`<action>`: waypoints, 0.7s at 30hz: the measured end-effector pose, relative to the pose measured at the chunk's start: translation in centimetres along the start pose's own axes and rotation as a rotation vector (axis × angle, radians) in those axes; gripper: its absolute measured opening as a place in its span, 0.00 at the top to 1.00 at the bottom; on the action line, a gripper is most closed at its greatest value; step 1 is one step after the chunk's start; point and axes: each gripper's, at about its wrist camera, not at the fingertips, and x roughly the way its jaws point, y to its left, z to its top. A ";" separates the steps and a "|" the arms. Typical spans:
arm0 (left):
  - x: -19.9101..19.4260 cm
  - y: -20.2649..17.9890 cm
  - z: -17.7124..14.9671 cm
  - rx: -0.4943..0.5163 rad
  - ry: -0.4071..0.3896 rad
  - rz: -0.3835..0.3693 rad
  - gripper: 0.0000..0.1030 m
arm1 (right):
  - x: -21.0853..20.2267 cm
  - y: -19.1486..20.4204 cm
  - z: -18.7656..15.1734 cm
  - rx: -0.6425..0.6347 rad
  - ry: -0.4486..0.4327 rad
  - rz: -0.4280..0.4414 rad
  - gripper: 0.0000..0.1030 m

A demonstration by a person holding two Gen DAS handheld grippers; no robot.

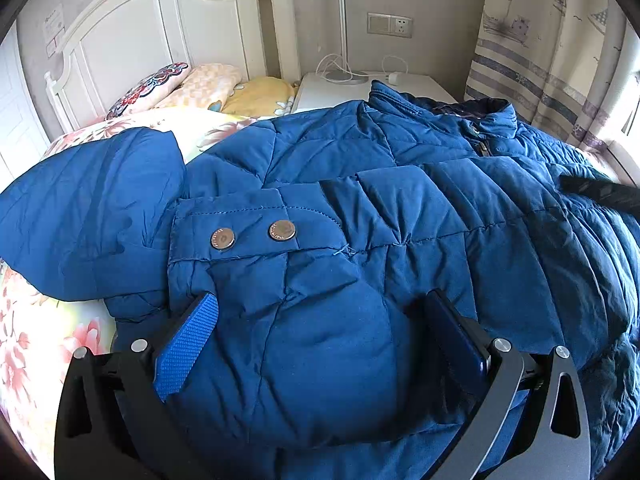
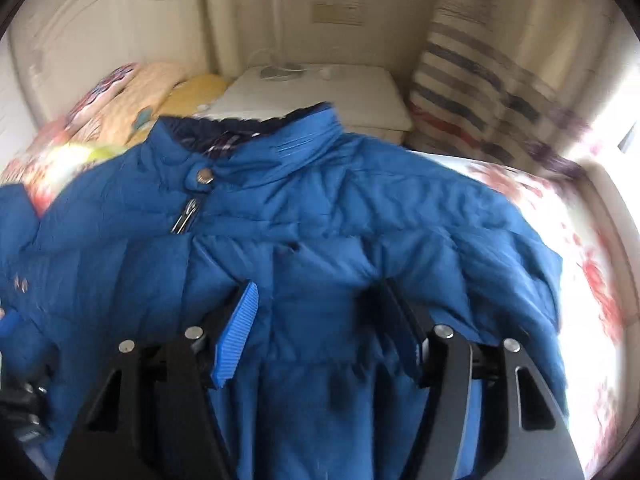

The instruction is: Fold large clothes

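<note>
— From the left wrist, what's cut off?
— The blue jacket point(image 1: 360, 208) runs off the frame's right and bottom edges; a dark blurred shape sits at the right edge. It lies on the floral bed point(image 1: 36, 344), collar point(image 1: 488, 120) toward the nightstand point(image 1: 336, 90), length running back toward us.
— Its jaws?
— The left gripper point(image 1: 324, 320) is spread wide, a padded bulge between the fingers.
— And the right wrist?
— All smeared. Collar up top, hem hidden below. The right gripper point(image 2: 324, 320) is spread, fabric between, nothing pinched.
</note>
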 end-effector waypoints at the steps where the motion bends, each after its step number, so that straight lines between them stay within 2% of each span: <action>1: -0.1 0.0 0.0 0.001 0.000 -0.001 0.04 | -1.5 0.6 -0.5 0.004 -0.041 0.036 0.39; 4: -0.2 0.1 0.0 -0.006 -0.003 -0.009 0.04 | -4.1 2.7 -2.4 -0.049 -0.086 0.058 0.33; 8: -0.7 0.9 -0.1 -0.039 -0.026 -0.050 0.04 | -2.0 4.9 -5.6 -0.162 0.019 0.015 0.28; 10: -1.3 1.6 -0.1 -0.070 -0.053 -0.084 0.04 | -2.3 4.5 -5.7 -0.130 0.013 0.024 0.27; 12: -3.0 3.5 -0.2 -0.149 -0.127 -0.153 0.04 | -3.9 4.2 -5.8 -0.088 0.006 0.024 0.27; 14: -4.9 6.2 -0.4 -0.264 -0.211 -0.215 0.04 | -6.2 4.3 -6.6 -0.065 -0.062 0.043 0.27; 17: -8.1 13.6 -1.8 -0.577 -0.352 -0.302 0.04 | -8.3 4.6 -9.0 -0.072 -0.111 0.008 0.26; 18: -9.0 17.2 -2.8 -0.725 -0.392 -0.324 0.04 | -8.2 4.6 -10.0 -0.078 -0.117 -0.021 0.26; 20: -9.5 23.1 -5.0 -0.964 -0.427 -0.356 0.04 | -7.1 4.0 -11.2 -0.063 -0.092 -0.030 0.26; 21: -9.5 25.3 -5.7 -1.033 -0.433 -0.376 0.04 | -6.8 3.7 -11.2 -0.044 -0.086 -0.018 0.26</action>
